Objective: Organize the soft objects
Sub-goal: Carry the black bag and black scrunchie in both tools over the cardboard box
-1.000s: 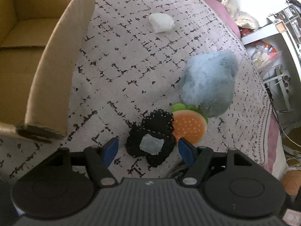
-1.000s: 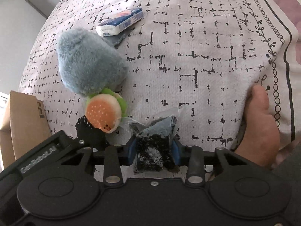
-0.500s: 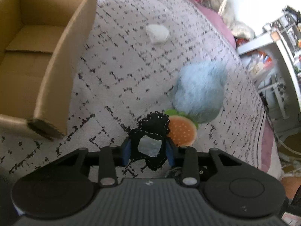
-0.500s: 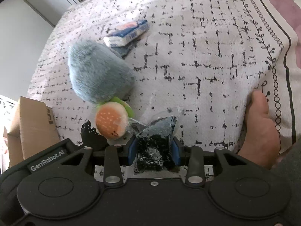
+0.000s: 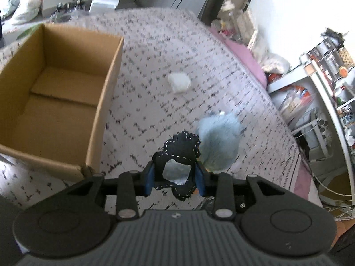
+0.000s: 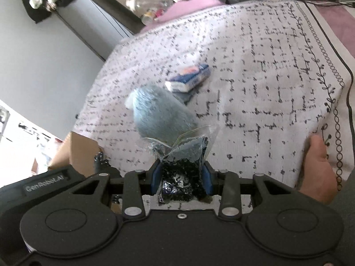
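Note:
My left gripper [image 5: 175, 180] is shut on a black fabric piece [image 5: 180, 155] with white stitching and a clear window, lifted above the patterned bedspread [image 5: 150, 102]. An open cardboard box [image 5: 55, 93] stands to its left, nothing visible inside. A fluffy blue plush [image 5: 218, 143] lies just right of the held piece. My right gripper [image 6: 182, 180] is shut on a clear plastic bag of black material [image 6: 184, 161], raised off the bed. The blue plush [image 6: 159, 115] shows behind that bag, and a corner of the box [image 6: 77, 153] at the left.
A white crumpled wad [image 5: 179, 83] lies farther up the bed. A blue and white tissue pack [image 6: 188, 81] sits beyond the plush. A person's hand [image 6: 317, 168] rests on the bed's right edge. Shelves and clutter [image 5: 321, 84] stand beyond the bed.
The left gripper closed on the black fabric piece and lifted it off the bed. The right gripper rose with its bag. The burger toy is now out of sight.

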### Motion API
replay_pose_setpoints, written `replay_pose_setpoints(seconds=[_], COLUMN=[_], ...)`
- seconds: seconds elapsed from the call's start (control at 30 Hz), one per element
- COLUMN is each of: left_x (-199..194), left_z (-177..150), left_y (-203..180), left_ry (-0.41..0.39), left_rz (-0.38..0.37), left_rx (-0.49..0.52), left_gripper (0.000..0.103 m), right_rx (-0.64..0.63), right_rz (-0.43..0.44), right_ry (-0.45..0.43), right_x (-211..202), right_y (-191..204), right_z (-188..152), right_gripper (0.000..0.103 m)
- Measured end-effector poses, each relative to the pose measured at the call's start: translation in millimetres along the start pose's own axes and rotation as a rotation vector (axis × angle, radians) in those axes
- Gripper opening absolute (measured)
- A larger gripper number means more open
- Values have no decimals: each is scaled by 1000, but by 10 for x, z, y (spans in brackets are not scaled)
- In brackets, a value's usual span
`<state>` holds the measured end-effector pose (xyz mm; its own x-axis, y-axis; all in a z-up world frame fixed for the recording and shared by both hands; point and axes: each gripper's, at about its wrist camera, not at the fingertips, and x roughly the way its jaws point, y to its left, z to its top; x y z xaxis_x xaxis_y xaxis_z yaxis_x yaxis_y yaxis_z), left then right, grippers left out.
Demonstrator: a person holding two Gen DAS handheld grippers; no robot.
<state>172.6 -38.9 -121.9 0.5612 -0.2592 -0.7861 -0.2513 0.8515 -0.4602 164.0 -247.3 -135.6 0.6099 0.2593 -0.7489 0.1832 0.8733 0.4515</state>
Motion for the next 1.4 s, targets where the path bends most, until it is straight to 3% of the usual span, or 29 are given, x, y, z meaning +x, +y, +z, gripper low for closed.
replay_pose_setpoints(seconds=[0.43, 0.57, 0.73, 1.4], left_x=[-616, -759, -911, -1294], left_z=[142, 196, 228, 323], left_y=[-7, 40, 105, 577], left_ry=[-100, -134, -163, -244], left_rz=[5, 22, 27, 83], left_rx=[50, 60, 75, 22], left_gripper=[37, 37, 37, 37], right_rx=[-71, -51, -72, -179], right_rz=[83, 144, 157, 225], right_ry=[-65, -46, -49, -65], right_x=[-229, -303, -348, -457], right_y=[292, 371, 507, 1099], right_z=[65, 87, 62, -55], right_gripper=[37, 37, 37, 37])
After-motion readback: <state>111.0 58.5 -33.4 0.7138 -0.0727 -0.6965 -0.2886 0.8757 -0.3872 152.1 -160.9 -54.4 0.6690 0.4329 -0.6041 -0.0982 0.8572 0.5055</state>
